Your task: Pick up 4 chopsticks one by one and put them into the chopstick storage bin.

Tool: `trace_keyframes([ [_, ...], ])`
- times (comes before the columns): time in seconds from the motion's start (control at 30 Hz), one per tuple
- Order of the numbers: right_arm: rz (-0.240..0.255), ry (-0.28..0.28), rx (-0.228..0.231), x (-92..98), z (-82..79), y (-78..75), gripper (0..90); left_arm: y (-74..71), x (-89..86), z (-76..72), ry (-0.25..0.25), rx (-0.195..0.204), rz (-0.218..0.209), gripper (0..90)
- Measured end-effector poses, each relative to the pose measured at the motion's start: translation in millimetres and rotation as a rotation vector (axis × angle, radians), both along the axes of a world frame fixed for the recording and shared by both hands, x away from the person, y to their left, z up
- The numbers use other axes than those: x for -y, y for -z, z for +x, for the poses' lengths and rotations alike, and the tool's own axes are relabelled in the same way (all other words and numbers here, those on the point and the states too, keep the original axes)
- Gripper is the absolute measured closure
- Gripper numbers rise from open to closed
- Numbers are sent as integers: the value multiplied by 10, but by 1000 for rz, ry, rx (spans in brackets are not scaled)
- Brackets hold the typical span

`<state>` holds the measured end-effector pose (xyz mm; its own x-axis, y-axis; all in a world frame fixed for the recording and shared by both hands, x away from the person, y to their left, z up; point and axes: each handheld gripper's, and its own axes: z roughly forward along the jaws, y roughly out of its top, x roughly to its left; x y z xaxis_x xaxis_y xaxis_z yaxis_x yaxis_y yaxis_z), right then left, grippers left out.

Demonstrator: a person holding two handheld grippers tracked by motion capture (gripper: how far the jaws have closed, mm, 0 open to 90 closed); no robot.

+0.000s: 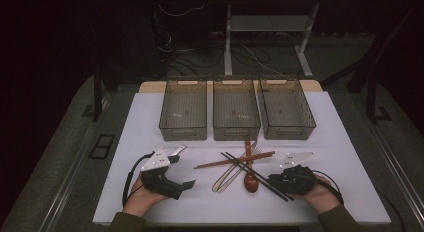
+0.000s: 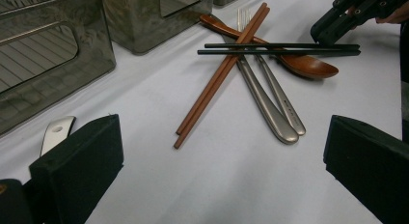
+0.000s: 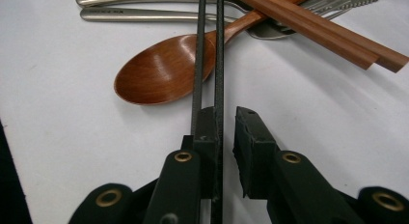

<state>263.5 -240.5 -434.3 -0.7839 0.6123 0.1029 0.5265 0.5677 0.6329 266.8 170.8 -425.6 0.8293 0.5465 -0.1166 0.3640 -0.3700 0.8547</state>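
The black chopsticks (image 3: 208,64) are flanked by the right gripper (image 3: 225,132), its narrow-set jaws seemingly not quite clamped; the left gripper (image 2: 222,161) is held wide apart.

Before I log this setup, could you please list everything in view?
table: one, white top
bins: three, smoky clear, in a row at the far side
brown chopsticks: two, in the middle pile
black chopsticks: two, lying across the pile
wooden spoon: one, brown, under the black chopsticks
steel cutlery: two, silver, one a fork, in the pile
steel handle: one, silver, beside the left tool
left tool: black, jaws wide apart
right tool: black, jaws narrow around a black chopstick, gap showing
hands: two, near edge
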Motion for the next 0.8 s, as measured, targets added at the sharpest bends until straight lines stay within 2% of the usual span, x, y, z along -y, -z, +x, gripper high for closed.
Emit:
trace_keyframes([
  [0.37, -22, -10, -12, 12, 18, 51, 809, 1, 1, -1, -1, -2, -2, 0],
  [0.8, -52, -38, 12, -3, 10, 71, 834, 9, 8, 2, 4, -3, 7, 0],
])
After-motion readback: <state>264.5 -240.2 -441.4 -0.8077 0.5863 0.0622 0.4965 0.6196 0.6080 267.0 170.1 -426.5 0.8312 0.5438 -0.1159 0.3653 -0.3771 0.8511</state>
